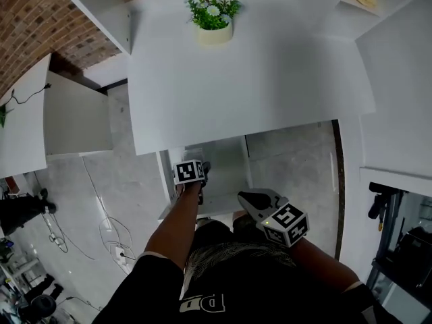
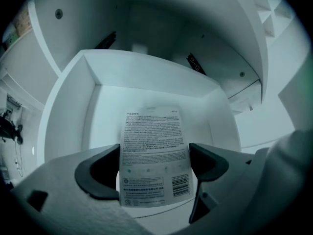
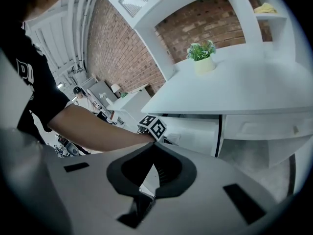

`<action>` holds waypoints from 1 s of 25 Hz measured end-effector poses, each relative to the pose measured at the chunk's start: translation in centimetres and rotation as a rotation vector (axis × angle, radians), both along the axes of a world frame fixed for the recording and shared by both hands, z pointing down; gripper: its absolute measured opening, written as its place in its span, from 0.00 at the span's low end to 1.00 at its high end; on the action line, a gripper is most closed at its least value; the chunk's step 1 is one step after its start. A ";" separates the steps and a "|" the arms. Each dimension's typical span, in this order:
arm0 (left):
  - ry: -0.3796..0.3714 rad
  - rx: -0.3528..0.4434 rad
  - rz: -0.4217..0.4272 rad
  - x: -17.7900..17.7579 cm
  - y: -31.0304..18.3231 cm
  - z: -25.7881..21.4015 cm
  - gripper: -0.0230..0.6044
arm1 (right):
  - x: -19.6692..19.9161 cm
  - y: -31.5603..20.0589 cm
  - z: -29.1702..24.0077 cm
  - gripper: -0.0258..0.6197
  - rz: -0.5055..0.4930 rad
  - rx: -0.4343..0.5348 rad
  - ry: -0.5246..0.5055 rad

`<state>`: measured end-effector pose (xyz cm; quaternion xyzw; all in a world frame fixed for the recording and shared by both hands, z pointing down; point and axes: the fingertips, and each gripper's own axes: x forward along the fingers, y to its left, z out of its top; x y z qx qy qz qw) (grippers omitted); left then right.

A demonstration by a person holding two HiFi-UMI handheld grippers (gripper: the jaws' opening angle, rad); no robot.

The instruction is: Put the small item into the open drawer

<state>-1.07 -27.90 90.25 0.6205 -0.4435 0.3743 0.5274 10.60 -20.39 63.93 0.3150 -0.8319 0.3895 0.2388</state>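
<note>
Holding what, the left gripper (image 2: pixel 154 164)? asks the first.

A flat printed card (image 2: pixel 150 131), answers the second. Its jaws are clamped on the card's two side edges, down by the barcode, and the card sticks out past the jaw tips with its lines of small print facing the camera.

And where is that card against the drawer (image 2: pixel 66 114)? asks the first.

Over the drawer's open inside, says the second. The white bottom and side walls show behind and around it, and whether the card touches the bottom cannot be told. From the head view the drawer stands pulled out from under the white desk (image 1: pixel 270 79) toward the person, and the left gripper reaches in at its left side, marker cube (image 1: pixel 190 172) on top.

What of the right gripper (image 3: pixel 153 144)? asks the first.

Its jaws are pressed together tip to tip with nothing between them, says the second. It hangs near the person's body, to the right of the drawer's near end and apart from the left gripper. Its own view looks past the person's left forearm (image 3: pixel 93 126) to the desk.

Anything else on that desk? asks the first.

Only a potted plant (image 1: pixel 213 15) at the far edge, says the second, with a brick wall (image 1: pixel 34 25) at far left and cables (image 1: pixel 108 231) on the grey floor at left
</note>
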 end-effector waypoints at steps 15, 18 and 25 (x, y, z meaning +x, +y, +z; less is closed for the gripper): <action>0.023 -0.022 0.037 0.7 0.1 2.4 0.72 | 0.5 1.2 2.0 0.05 0.006 -0.061 0.018; 0.026 -0.025 0.048 0.7 0.2 2.0 0.72 | 0.1 1.3 1.9 0.05 0.014 -0.054 0.013; 0.058 -0.002 0.066 1.1 0.2 -0.3 0.72 | -0.9 1.8 0.8 0.05 0.028 -0.024 0.012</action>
